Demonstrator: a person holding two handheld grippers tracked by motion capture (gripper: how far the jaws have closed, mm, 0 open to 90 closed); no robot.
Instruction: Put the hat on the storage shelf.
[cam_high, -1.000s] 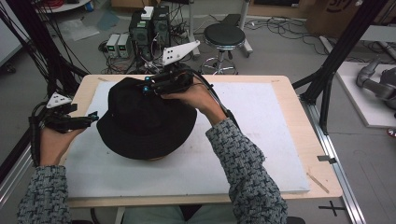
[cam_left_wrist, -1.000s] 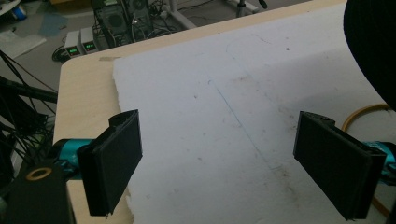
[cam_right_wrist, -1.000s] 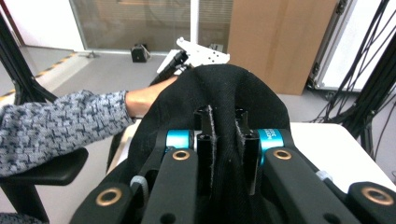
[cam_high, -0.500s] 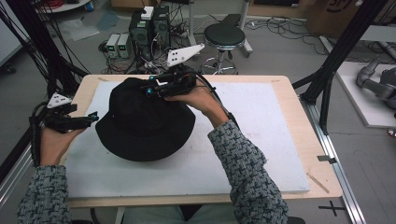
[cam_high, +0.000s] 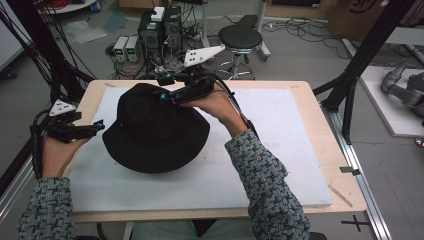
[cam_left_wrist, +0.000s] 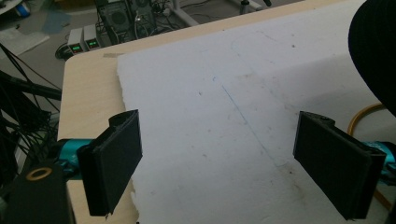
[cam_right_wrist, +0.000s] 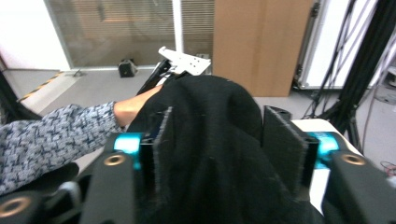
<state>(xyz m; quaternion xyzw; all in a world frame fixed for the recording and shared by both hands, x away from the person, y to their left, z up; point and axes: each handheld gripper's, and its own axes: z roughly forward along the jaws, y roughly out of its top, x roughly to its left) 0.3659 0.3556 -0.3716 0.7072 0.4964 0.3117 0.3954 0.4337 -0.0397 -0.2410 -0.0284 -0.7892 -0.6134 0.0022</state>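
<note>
The black hat (cam_high: 155, 131) lies brim-down on the white mat (cam_high: 280, 150), left of the table's (cam_high: 320, 107) middle. The right gripper (cam_high: 170, 94) sits at the crown's far side, jaws clamped on a fold of its cloth, probably to lift it. Left of the hat, the left gripper (cam_high: 95, 127) waits with jaws apart, empty. No containers are present.

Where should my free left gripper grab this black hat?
Take the flat brim on the hat's left edge, coming in low from the left. It lies thin on the white mat, nearest the open left gripper, while the right gripper pinches the crown.
</note>
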